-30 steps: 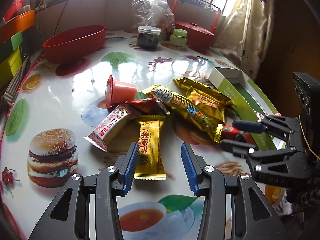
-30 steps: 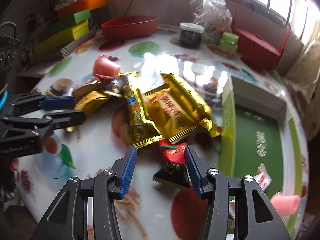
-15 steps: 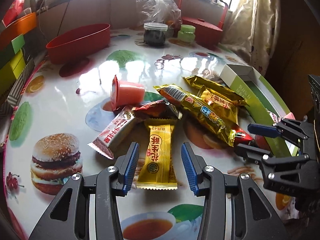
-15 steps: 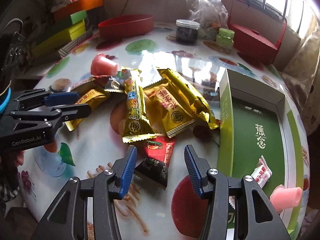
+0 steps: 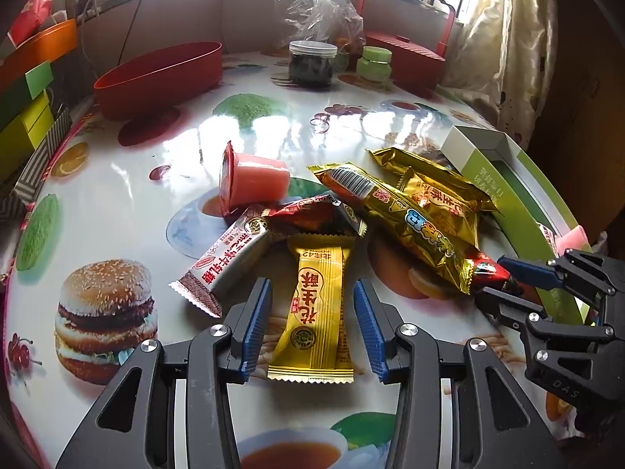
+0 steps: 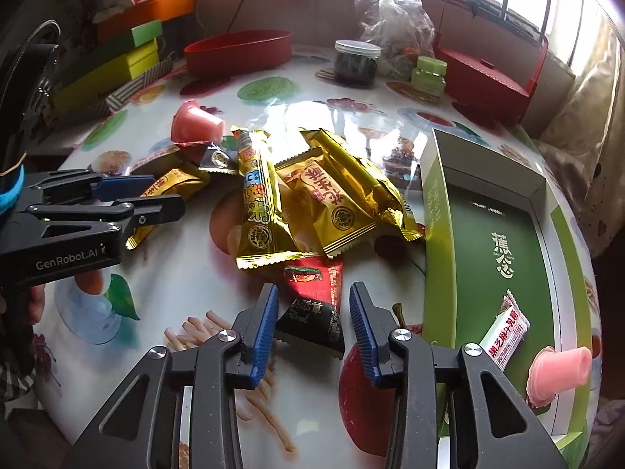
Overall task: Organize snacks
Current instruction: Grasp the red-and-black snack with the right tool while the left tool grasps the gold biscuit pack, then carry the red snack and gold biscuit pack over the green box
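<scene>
Straddling: left gripper [image 5: 312, 328] spread wide, one pad either side of the yellow peanut-crisp packet [image 5: 317, 308]; packet flat on the table [image 5: 129, 179], not yet pinched.
Left neighbours: white sesame bar [image 5: 224, 264] lies just beside the left pad; pink jelly cup [image 5: 252, 183] tipped on its side behind it.
Middle heap: dark red packet [image 5: 312, 215] overlaps the yellow packet's far end; long gold packet [image 6: 259, 199] and gold pillow packets [image 6: 343, 191] overlap one another.
Right gripper [image 6: 312, 324]: spread, pads flanking the red-black packet [image 6: 316, 305], whose far end is tucked under the gold heap; nothing gripped.
Green box [image 6: 500, 242]: open, along the table's right edge; already holds a white sesame sachet [image 6: 504, 330] and a second pink cup [image 6: 558, 367] at its near end.
Risk 1: closing on the yellow packet may drag the dark red one, because they overlap.
Risk 2: pulling the red-black packet may shift the gold heap resting on it.
Risk 3: slick foil could slip if pinched only at the seam.
Risk 4: both grippers work close together; crossing paths could collide.
Open room: bare table toward the near edge under both grippers and toward the left edge; the box's middle and far end are unoccupied.
</scene>
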